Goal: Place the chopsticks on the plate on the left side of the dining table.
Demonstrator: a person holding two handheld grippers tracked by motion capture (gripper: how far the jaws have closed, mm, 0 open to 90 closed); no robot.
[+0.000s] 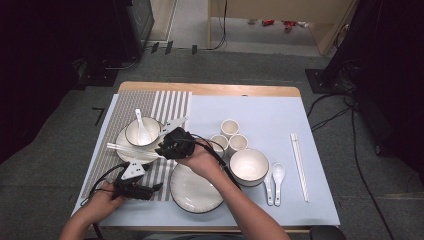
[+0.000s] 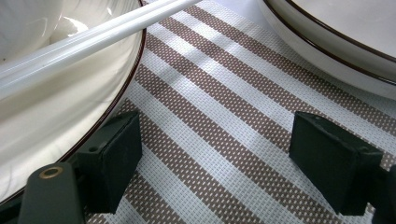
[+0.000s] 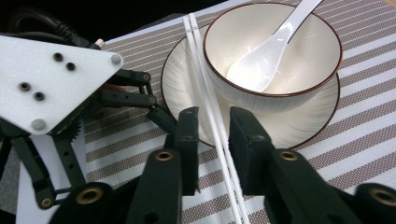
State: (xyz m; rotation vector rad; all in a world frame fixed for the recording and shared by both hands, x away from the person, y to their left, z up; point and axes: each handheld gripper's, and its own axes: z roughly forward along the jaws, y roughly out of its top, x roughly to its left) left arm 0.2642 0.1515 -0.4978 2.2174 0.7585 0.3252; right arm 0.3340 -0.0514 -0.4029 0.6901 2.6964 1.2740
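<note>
Both of my tongs are down over the left side of the table, on the brown-and-white striped woven placemat (image 1: 112,127).

My left gripper (image 1: 141,191) lies low on that mat with its jaws wide apart and nothing between them but bare weave. Just off its left jaw sits the rim of the white ceramic plate with a thin dark edge (image 2: 70,107), and a pair of white plastic chopsticks (image 2: 88,39) crosses that plate. Beyond its right jaw is the edge of a second, larger white dark-rimmed plate (image 2: 327,46), close to the jaw but clear of it.

My right gripper (image 3: 214,140) hangs just above the near end of those chopsticks. Its jaws stand slightly apart, and the two sticks run straight through the gap between them without the pads pressing on them; the sticks lie on the plate rim and the mat. Ahead of this gripper, on the same plate, stands the white ceramic bowl with a dark rim (image 3: 275,60), and a white ceramic soup spoon (image 3: 266,56) rests inside it with its handle pointing away over the far edge. The chopsticks pass just to the left of that bowl. To the left of my right gripper sits my left one.
</note>
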